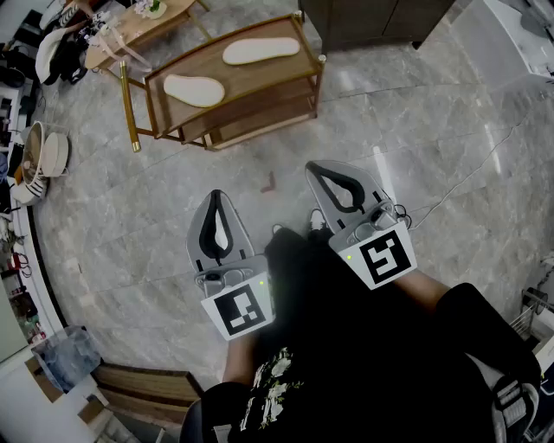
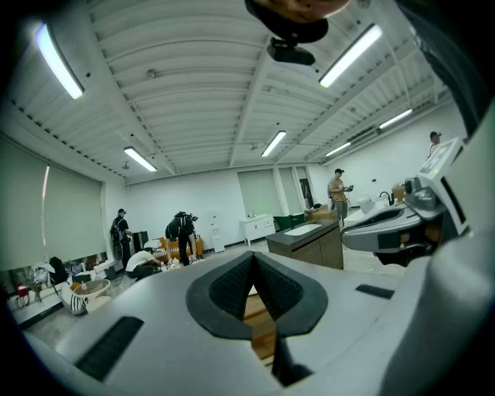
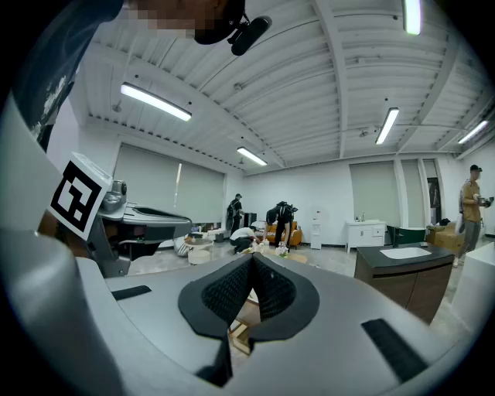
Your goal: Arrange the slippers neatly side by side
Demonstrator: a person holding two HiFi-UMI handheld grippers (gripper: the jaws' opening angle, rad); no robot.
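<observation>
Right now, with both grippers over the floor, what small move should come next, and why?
Probably carry both forward toward the wooden rack, opening the jaws on the way. The left gripper and right gripper are shut, empty and short of the rack. On its top shelf the nearer slipper and farther slipper lie apart at different angles.

Bare floor [image 1: 286,164] lies open before the wooden rack [image 1: 277,76]; its top, open from above, holds slippers [image 1: 195,90]. A gold table leg [image 1: 129,108] crowds the rack's left; behind, seemingly, a dark cabinet [image 1: 372,22].
</observation>
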